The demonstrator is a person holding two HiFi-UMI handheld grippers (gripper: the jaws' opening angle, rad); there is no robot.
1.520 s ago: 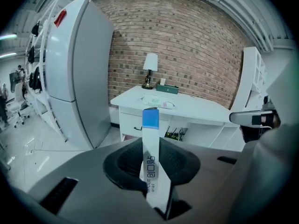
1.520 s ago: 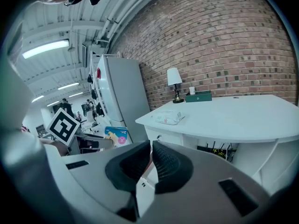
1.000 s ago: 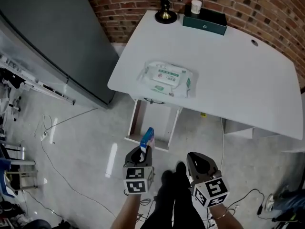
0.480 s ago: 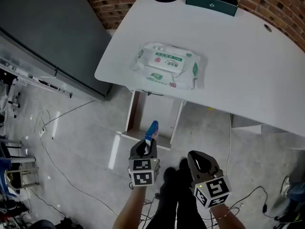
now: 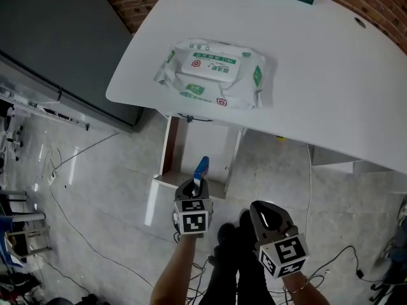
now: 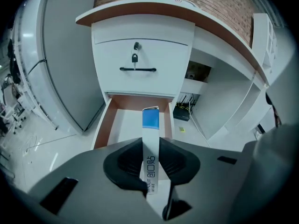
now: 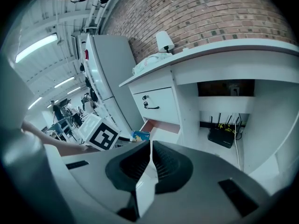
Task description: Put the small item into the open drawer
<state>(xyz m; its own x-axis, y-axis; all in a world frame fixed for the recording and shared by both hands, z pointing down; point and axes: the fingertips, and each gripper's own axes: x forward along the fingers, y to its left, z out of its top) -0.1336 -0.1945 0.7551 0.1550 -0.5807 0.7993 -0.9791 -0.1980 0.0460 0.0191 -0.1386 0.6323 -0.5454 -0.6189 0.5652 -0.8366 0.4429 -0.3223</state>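
One small item (image 6: 150,136): a slim, flat packet, white with a blue end and dark print along its length.

Location: clamped between the pads of the left tongs (image 6: 150,161), lower half in the grip, blue end projecting forward beyond the tips. Not yet inside the open drawer (image 6: 103,125), which lies directly ahead of and below the left tongs, under the closed upper drawer with the black handle.

Handling, by estimate: very light. Thin enough to flex if squeezed hard, yet stiff enough to stand out of the grip without drooping. The surface looks smooth and may slide between the pads. Not judged fragile.

Hold: across the two broad faces, as taken now. A grip near the middle would limit swinging; the narrow edges give little purchase.

Risk: the long free end may catch on the drawer's front edge if lowered at a shallow angle.

Right tongs (image 7: 150,164): jaws together, nothing between them, carried just beside the left tongs.

Also present: a pack of wipes (image 5: 213,72) on the white worktop (image 5: 318,75), well ahead of both tongs.
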